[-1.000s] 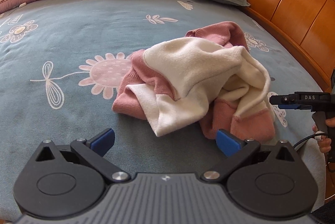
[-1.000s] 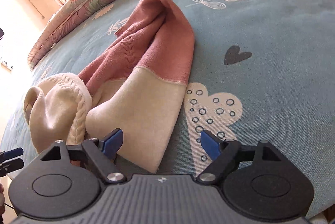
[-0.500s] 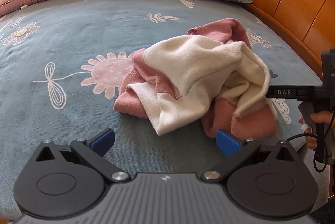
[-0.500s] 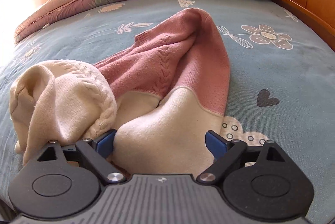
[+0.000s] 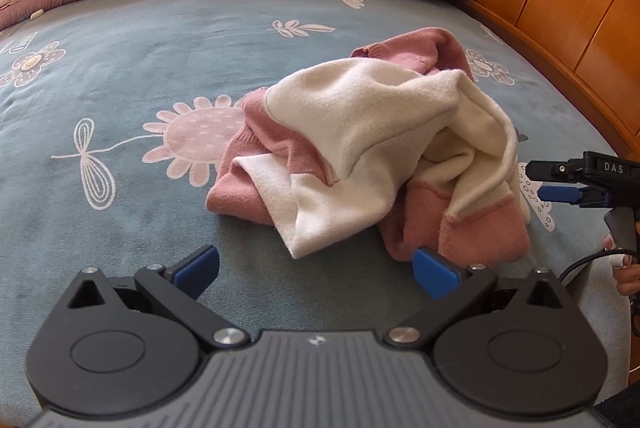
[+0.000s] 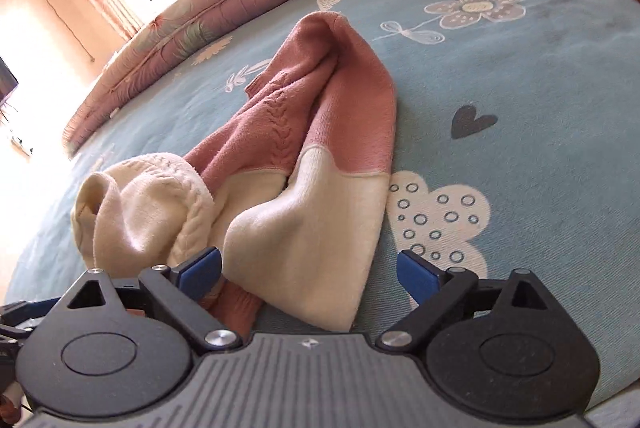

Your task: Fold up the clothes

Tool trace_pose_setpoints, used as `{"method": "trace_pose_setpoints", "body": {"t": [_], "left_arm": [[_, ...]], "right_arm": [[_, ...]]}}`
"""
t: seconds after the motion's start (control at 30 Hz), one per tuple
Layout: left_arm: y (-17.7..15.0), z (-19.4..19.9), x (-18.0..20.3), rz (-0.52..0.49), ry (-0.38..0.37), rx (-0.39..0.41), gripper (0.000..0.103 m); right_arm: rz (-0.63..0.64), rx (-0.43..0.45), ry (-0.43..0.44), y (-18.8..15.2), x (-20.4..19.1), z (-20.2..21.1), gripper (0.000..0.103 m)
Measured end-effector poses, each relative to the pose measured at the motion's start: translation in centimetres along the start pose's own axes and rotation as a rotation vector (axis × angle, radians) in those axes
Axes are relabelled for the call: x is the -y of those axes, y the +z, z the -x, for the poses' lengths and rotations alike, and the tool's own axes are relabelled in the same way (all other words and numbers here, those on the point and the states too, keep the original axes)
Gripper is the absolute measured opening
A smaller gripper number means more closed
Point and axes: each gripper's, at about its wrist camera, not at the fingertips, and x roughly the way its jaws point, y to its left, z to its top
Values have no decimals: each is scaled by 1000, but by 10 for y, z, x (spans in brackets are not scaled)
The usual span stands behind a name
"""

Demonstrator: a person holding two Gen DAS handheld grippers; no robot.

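1. Sweater (image 5: 372,152), pink + cream knit, lies crumpled in a heap on the bed (image 5: 120,68), nearer the wooden headboard (image 5: 560,0) side; no fold started yet, by the look of it.
2. Left tool (image 5: 316,268): jaws wide, nothing btwn them, short of the heap's near edge.
3. Right tool (image 6: 308,268): jaws have just been opening, now wide; cream hem (image 6: 312,248) sits btwn the pads but they don't press on it, so no hold.
4. Risk: closing here prob. pinches 2+ layers, since the hem is bunched over pink cloth below. The heap would lift as a lump, not spread.
5. Risk: soft knit stretches or slips if only a thin edge is caught.
6. Risk: w/ left tool idle, a 1-sided pull just drags the sweater across the bed.
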Motion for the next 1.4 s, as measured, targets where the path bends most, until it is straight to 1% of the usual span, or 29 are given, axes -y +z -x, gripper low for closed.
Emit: {"method": "trace_pose_setpoints", "body": {"t": [0.13, 0.23, 0.37, 0.43, 0.53, 0.63, 0.7, 0.8, 0.93, 1.03, 1.2, 1.33, 1.4], "left_arm": [[0, 0, 1, -2, 1, -4, 102], [-1, -3, 1, -1, 6, -13, 102], [-1, -7, 2, 0, 4, -25, 102], [-1, -9, 4, -4, -2, -30, 102], [-2, -9, 4, -12, -2, -31, 102], [-1, -10, 2, -2, -1, -33, 102], [-1, -12, 2, -1, -2, -37, 102], [0, -15, 5, -9, -9, -42, 102], [-1, -17, 9, -20, -24, -43, 102], [-1, -16, 9, -19, -20, -43, 102], [-3, -13, -1, 0, 1, -38, 102], [-4, -16, -8, 21, 18, -44, 102], [-3, -17, -10, 20, 17, -40, 102]], "right_arm": [[-129, -38, 55, -7, 20, -11, 99], [-154, -42, 105, -8, 22, -14, 103], [-193, -36, 168, -5, 25, -22, 103], [-246, -31, 197, -3, 31, -25, 103], [-330, -58, 221, -3, 38, -22, 103], [-381, -85, 226, -13, 40, -13, 103], [-410, -91, 261, -23, 40, -9, 103], [-460, -101, 339, -32, 37, -13, 103], [-492, -104, 386, -31, 28, -28, 103], [-509, -67, 378, -24, 24, -41, 103], [-572, 62, 297, -11, 38, -36, 103], [-604, 75, 295, -6, 46, -33, 103], [-570, 64, 283, -6, 43, -33, 103]]}}
